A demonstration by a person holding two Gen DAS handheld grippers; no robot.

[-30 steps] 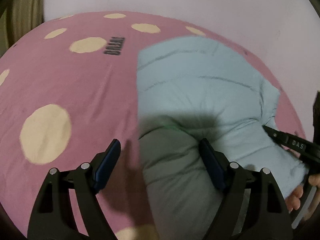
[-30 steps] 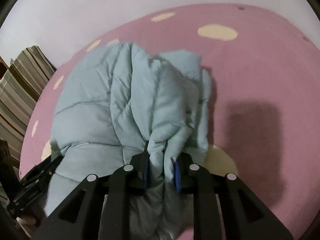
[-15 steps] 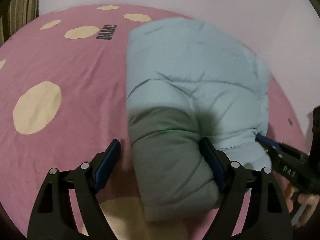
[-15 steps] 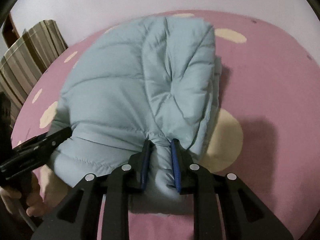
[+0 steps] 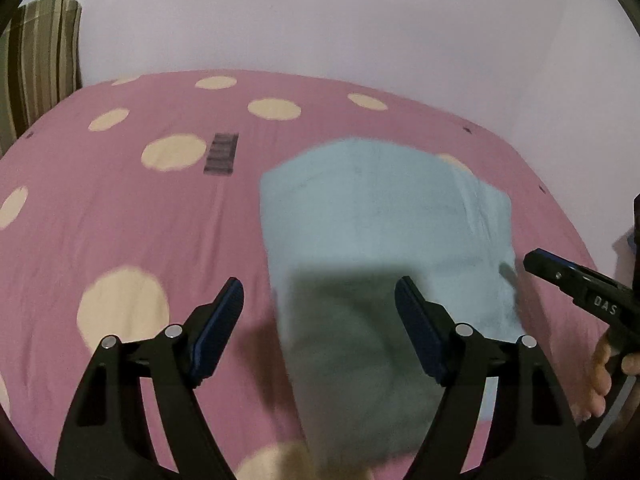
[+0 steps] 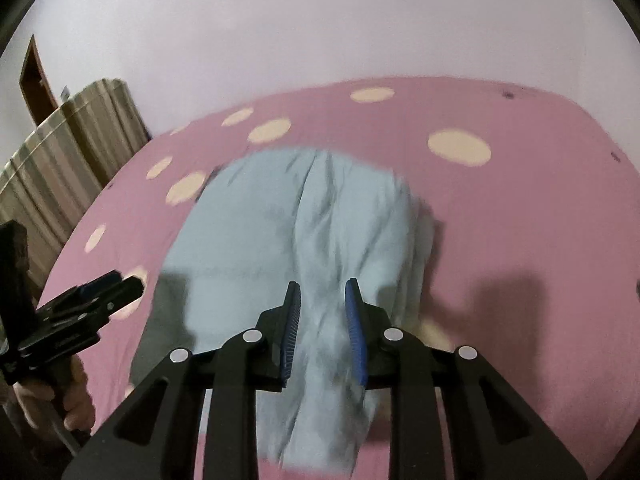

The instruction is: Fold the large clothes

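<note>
Jacket: light blue puffer jacket, folded into a bundle, lies on the pink polka-dot bedsheet.
Left gripper: jaws spread wide and just narrowing, above the bundle's near end, pads clear of the fabric.
Right gripper: jaws narrow and just parting, a jacket fold between the pads; whether they press it is blurred.

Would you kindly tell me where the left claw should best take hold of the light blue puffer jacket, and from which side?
I would grip the puffer jacket at its near left corner, coming down from above and from the left. There the folded edge stands as a thick, straight ridge on the pink bedsheet, and the left claw, jaws wide, already hangs over it.
</note>
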